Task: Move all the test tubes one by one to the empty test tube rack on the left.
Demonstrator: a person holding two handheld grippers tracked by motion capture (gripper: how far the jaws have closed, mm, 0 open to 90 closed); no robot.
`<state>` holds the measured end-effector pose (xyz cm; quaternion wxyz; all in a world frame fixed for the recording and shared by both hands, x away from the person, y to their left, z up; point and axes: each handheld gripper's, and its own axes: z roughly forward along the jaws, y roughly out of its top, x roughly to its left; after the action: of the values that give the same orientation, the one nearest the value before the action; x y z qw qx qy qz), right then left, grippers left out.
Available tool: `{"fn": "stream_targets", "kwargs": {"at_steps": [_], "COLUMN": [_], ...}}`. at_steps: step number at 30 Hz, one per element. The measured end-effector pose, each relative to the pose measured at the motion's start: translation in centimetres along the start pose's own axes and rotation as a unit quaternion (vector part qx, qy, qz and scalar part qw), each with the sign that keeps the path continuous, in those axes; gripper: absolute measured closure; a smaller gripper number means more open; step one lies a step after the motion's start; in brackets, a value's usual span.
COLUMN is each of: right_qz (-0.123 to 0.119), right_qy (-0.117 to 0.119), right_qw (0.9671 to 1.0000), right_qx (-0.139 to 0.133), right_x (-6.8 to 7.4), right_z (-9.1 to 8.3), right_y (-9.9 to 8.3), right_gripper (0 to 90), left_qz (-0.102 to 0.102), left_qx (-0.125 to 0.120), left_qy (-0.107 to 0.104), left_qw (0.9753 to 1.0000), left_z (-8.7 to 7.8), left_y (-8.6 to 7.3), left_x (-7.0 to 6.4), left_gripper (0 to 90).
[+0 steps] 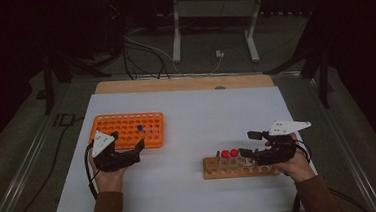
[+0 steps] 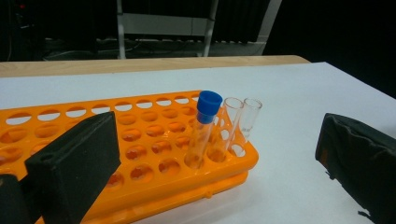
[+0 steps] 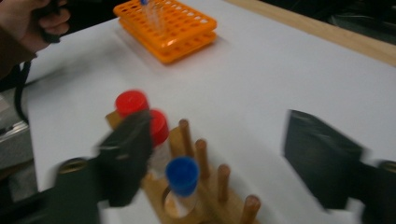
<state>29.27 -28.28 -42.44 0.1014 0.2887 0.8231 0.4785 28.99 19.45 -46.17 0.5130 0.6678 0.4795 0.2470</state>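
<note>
An orange tube rack [image 1: 127,130] lies left of centre on the white sheet. It holds a blue-capped tube [image 2: 205,126] and two clear uncapped tubes [image 2: 232,122] at its right end. My left gripper [image 1: 131,152] hovers just in front of that rack, open, its jaws wide apart and empty [image 2: 219,175]. A wooden peg rack [image 1: 238,167] at the right carries two red-capped tubes [image 1: 229,153] and a blue-capped tube [image 3: 182,179]. My right gripper [image 1: 249,144] hangs open over the wooden rack [image 3: 201,154], with nothing held between its jaws [image 3: 224,158].
The white sheet [image 1: 201,110] covers a wooden tabletop whose far edge [image 1: 184,82] shows. Metal rails run along both sides. Cables and a white stand's legs [image 1: 213,29] lie on the floor beyond. The other hand [image 3: 32,23] appears far off in the right gripper view.
</note>
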Motion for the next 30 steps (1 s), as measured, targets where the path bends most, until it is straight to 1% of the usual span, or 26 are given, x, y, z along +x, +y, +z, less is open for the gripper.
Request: {"fn": "stream_targets", "kwargs": {"at_steps": [2,6,8,9,11,12,19,23,28,30], "right_qz": [-0.008,-0.017,-0.023,-0.025,-0.023,-0.023,-0.021,-0.021,-0.028,-0.029], "right_qy": [0.008,0.027,0.031,0.033,0.036,0.036,0.034,0.034,0.032,0.032], "right_qw": [0.9999,0.9993,0.999,0.9988,0.9988,0.9988,0.999,0.999,0.9984,0.9984], "right_qx": [0.006,0.018,0.024,0.027,0.026,0.025,0.02,0.021,0.037,0.038], "right_x": [0.2,0.5,0.7,0.8,0.9,0.9,0.9,0.9,1.1,1.2], "right_z": [0.0,0.1,0.2,0.3,0.3,0.3,0.6,0.7,1.2,1.4], "right_y": [-0.4,-1.2,-1.5,-1.7,-1.8,-1.8,-1.9,-1.9,-2.0,-2.1], "right_gripper": [45.1,65.4,72.9,74.7,75.1,75.1,75.2,75.1,75.1,75.2], "left_qz": [0.0,0.003,0.005,0.005,0.004,0.007,0.013,0.009,0.008,0.009], "left_qx": [0.001,0.004,0.006,0.006,0.007,0.009,0.013,0.011,0.011,0.012], "left_qy": [-0.001,-0.001,-0.002,-0.002,-0.002,-0.003,-0.002,-0.001,-0.002,-0.002], "left_qw": [1.0,1.0,1.0,1.0,1.0,0.9999,0.9998,0.9999,0.9999,0.9999], "left_z": [0.1,0.2,0.2,0.3,0.4,0.4,0.5,0.5,0.5,0.5], "left_y": [-0.1,-0.2,-0.2,-0.3,-0.3,-0.3,-0.4,-0.4,-0.4,-0.4], "left_x": [-0.1,-0.3,-0.3,-0.3,-0.4,-0.4,-0.7,-0.6,-0.6,-0.6], "left_gripper": [0.9,0.9,0.9,0.9,0.9,0.9,0.9,0.9,1.0,1.0]}}
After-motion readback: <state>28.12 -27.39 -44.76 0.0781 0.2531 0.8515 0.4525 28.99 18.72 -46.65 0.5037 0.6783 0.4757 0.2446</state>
